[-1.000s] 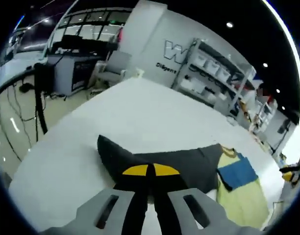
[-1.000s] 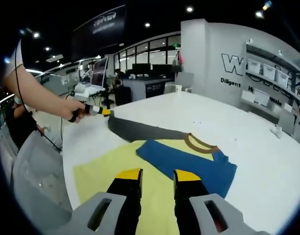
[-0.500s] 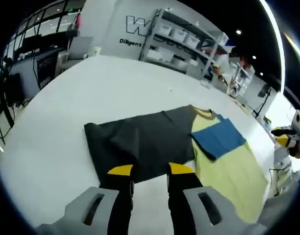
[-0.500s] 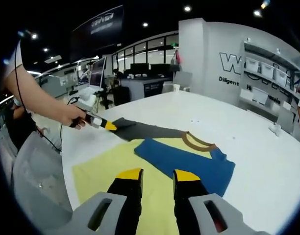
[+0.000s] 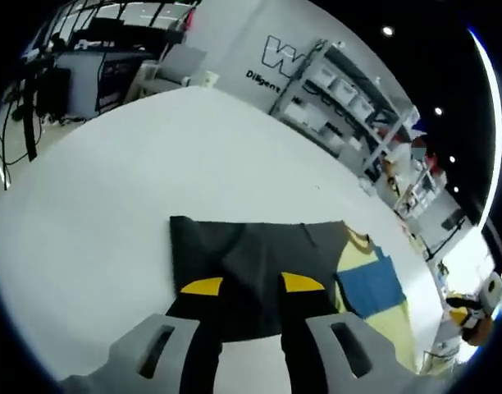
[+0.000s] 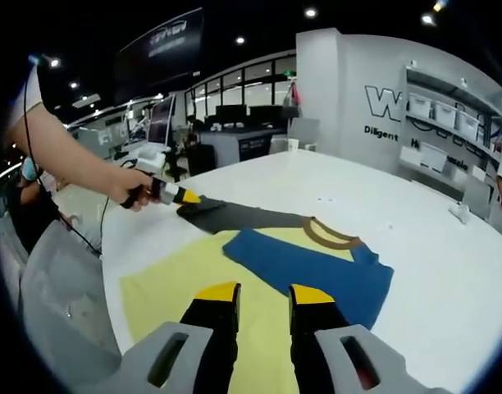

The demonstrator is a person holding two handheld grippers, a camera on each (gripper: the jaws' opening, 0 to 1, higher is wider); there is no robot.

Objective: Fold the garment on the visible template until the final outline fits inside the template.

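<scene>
The garment lies on the white table (image 5: 111,189). It has a yellow body (image 6: 169,283), a brown collar (image 6: 329,235), a blue sleeve (image 6: 312,264) folded across the body, and a dark grey sleeve (image 5: 251,250) spread flat to the side. My left gripper (image 5: 253,284) is open, its yellow-tipped jaws standing over the near edge of the grey sleeve. In the right gripper view a hand holds that left gripper (image 6: 181,197) at the grey sleeve's (image 6: 239,217) far end. My right gripper (image 6: 264,292) is open over the yellow body, holding nothing.
The person's arm (image 6: 70,160) reaches in from the left, by the table's edge. Shelves with bins (image 5: 349,94) line the far wall. Desks with monitors (image 6: 235,123) stand beyond the table. A small white object (image 6: 459,216) sits at the table's right side.
One second ago my left gripper was shut on the lifted grey sleeve. It has let go, and the sleeve now lies flat. The right gripper has barely moved.
</scene>
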